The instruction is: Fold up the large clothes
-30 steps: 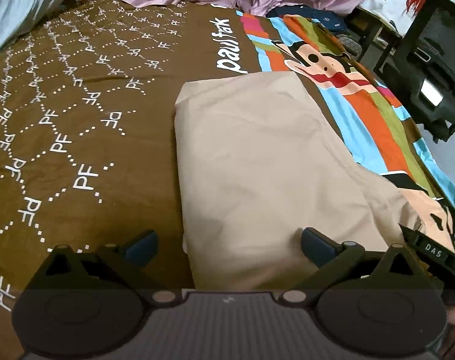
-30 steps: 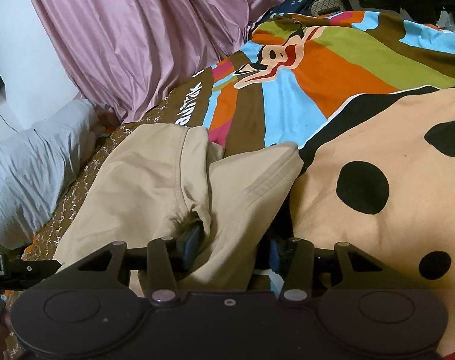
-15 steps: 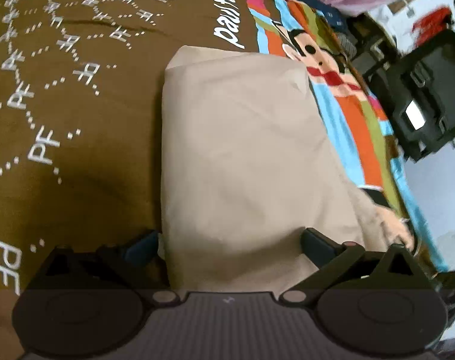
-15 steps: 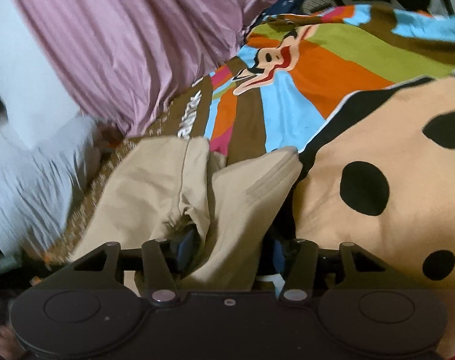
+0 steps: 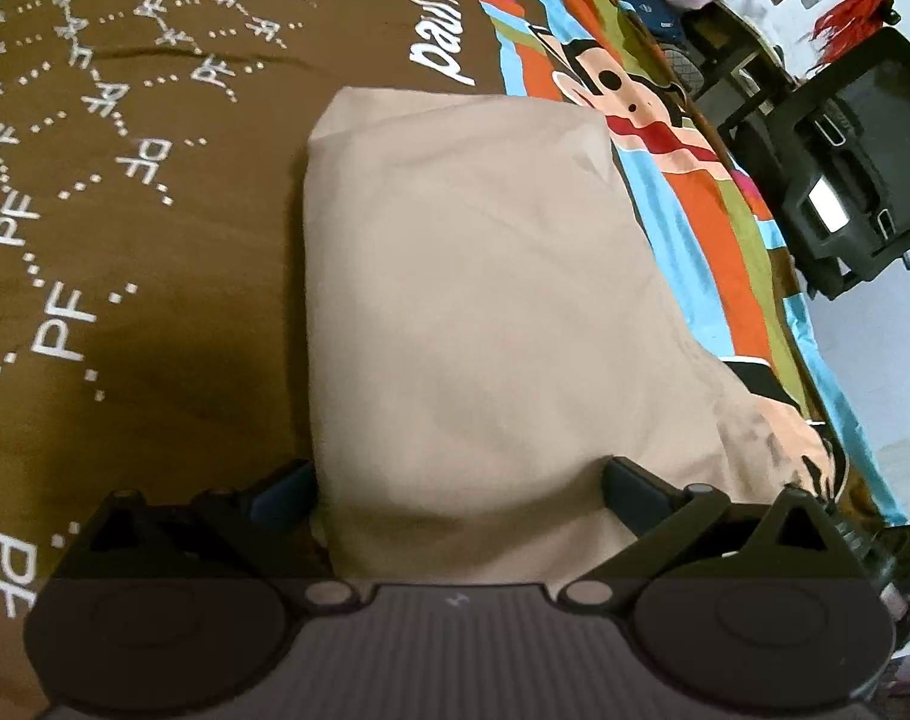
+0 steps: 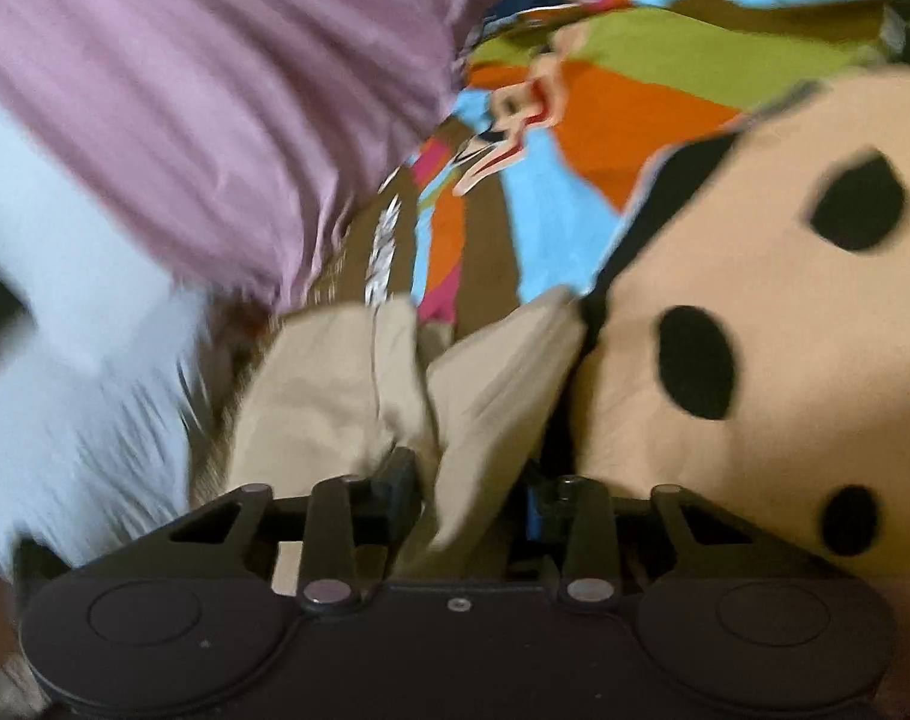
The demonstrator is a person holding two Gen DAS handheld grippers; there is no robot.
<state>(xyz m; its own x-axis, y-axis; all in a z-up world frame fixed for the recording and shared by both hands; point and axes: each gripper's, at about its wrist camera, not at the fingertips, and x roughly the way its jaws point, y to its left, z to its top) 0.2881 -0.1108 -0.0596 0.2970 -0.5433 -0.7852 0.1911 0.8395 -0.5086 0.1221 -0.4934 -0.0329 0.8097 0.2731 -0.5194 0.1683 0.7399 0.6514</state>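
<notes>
right wrist view: motion-blurred pink curtain (image 6: 215, 90)

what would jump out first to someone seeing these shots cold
The folded beige garment fills the middle of the left wrist view, lying on a brown bedspread with a bright cartoon monkey print to its right. In the blurred right wrist view, the right gripper has its jaws closed on a beige fold, beside a big peach patch with black spots.

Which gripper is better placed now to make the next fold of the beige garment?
Right. The right gripper already pinches the beige garment; the left gripper is open around its edge.
</notes>
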